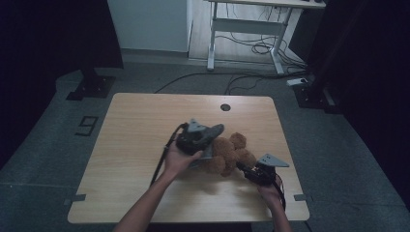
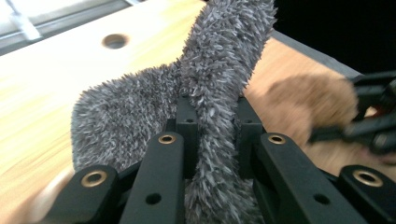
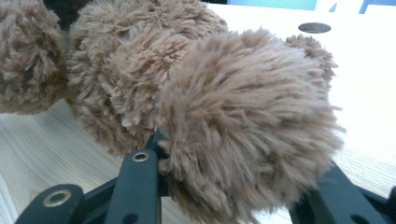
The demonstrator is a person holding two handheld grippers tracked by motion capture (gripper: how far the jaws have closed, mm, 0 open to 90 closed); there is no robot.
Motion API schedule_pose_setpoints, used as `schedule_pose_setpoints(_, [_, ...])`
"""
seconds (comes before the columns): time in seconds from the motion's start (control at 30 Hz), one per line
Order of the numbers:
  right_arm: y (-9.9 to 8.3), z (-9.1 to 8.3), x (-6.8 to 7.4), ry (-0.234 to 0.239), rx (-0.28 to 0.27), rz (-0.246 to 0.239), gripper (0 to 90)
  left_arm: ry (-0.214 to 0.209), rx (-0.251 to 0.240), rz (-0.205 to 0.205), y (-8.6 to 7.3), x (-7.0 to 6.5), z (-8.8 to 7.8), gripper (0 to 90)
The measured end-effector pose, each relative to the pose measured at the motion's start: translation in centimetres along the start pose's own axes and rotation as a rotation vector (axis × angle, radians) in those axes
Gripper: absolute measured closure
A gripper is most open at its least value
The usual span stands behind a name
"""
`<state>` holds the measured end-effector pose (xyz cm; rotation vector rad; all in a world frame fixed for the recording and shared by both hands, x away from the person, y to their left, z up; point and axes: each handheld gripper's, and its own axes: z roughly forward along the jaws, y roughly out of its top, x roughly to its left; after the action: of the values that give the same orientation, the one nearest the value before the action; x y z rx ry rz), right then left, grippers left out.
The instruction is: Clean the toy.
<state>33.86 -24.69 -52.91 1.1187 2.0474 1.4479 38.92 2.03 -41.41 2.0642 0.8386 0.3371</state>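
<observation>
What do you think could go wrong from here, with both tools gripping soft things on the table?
1. The left tool pinches only a narrow fold of the grey fuzzy cloth; the fold may slip out if pulled.
2. The right tool grips one fluffy paw of the brown teddy bear; a tug might stretch or tear a seam.
3. The bear lies close to the table's near right side, so dragging could pull it over the edge.

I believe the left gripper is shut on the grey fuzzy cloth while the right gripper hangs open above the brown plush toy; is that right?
Not quite. The left gripper is indeed shut on the grey fuzzy cloth, but the right gripper is not hanging open: it is shut on a limb of the brown plush toy, as the right gripper view shows.
</observation>
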Motion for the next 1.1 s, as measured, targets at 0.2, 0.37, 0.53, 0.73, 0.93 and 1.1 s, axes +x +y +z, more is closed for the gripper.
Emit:
schedule_pose_setpoints(0.2, [0.0, -0.1, 0.3, -0.003, -0.007, -0.020, 59.0, -0.056, 0.127, 0.052, 2.2, -3.1, 6.3, 76.6])
schedule_pose_setpoints(0.37, [-0.2, -0.2, 0.1, -0.011, 0.007, -0.020, 59.0, -0.054, 0.133, 0.028, 1.1, -2.7, 7.2, 76.9])
schedule_pose_setpoints(0.53, [-0.2, -0.1, 0.3, -0.002, 0.009, -0.027, 59.0, -0.037, 0.119, 0.007, 0.6, -1.7, 5.5, 77.1])
schedule_pose_setpoints(0.73, [-0.4, -0.2, 0.4, -0.013, 0.018, -0.024, 59.1, 0.080, 0.101, -0.003, -1.2, 0.6, 1.8, 77.2])
schedule_pose_setpoints(0.93, [-0.5, -0.3, 0.5, -0.002, 0.019, -0.023, 59.0, 0.088, 0.051, -0.068, -4.0, 3.4, -2.2, 77.0])
schedule_pose_setpoints(1.1, [-0.7, -0.3, 0.7, -0.002, 0.023, -0.019, 59.0, 0.117, -0.009, -0.099, -5.7, 4.7, -5.4, 76.9])
